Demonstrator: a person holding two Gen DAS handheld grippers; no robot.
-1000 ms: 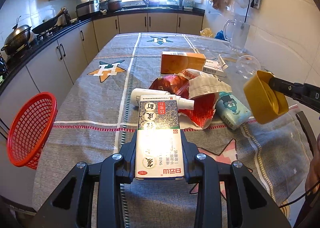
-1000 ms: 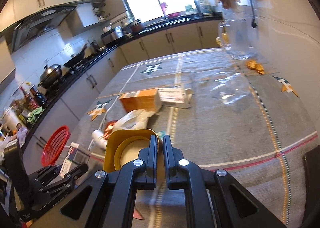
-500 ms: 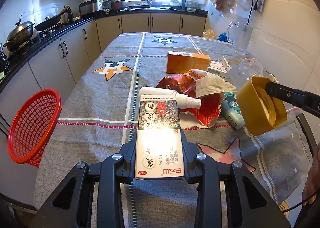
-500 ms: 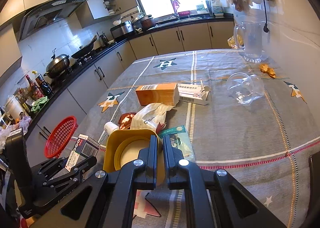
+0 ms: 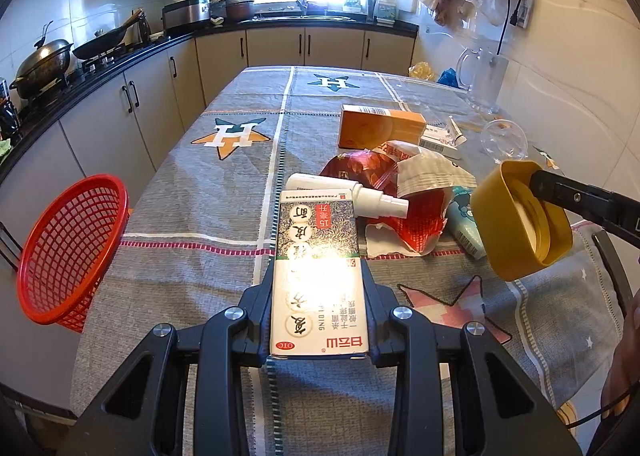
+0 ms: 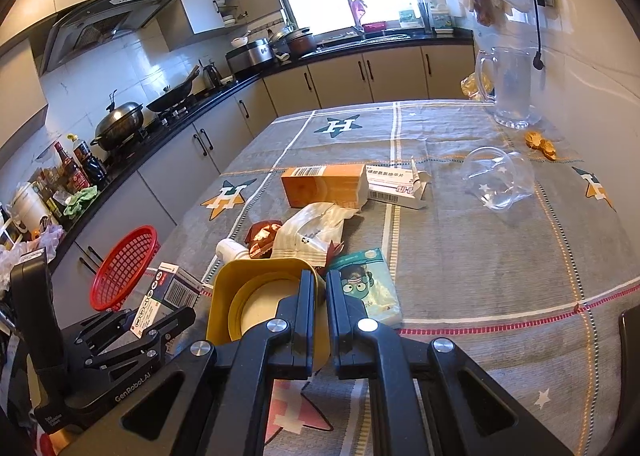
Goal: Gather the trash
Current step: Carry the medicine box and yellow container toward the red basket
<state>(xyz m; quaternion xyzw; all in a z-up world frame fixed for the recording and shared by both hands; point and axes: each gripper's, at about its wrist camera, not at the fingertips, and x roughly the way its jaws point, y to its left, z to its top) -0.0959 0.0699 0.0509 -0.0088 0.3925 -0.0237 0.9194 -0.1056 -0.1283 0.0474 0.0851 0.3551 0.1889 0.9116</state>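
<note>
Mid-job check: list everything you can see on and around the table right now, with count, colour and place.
medicine box: 1, white and dark patterned, clamped in the left gripper
lid: 1, yellow, pinched by its rim in the right gripper
basket: 1, red, at the table's left edge
spray bottle: 1, white, lying mid-table
wrapper: 1, red, under the bottle
pouch: 1, white, on the pile
tissue pack: 1, teal, beside the pile
carton: 1, orange, farther back
flat box: 1, white, beside the carton
cup: 1, clear, on its side
jug: 1, clear, by the wall
left gripper: black, shut
right gripper: black, shut
</note>
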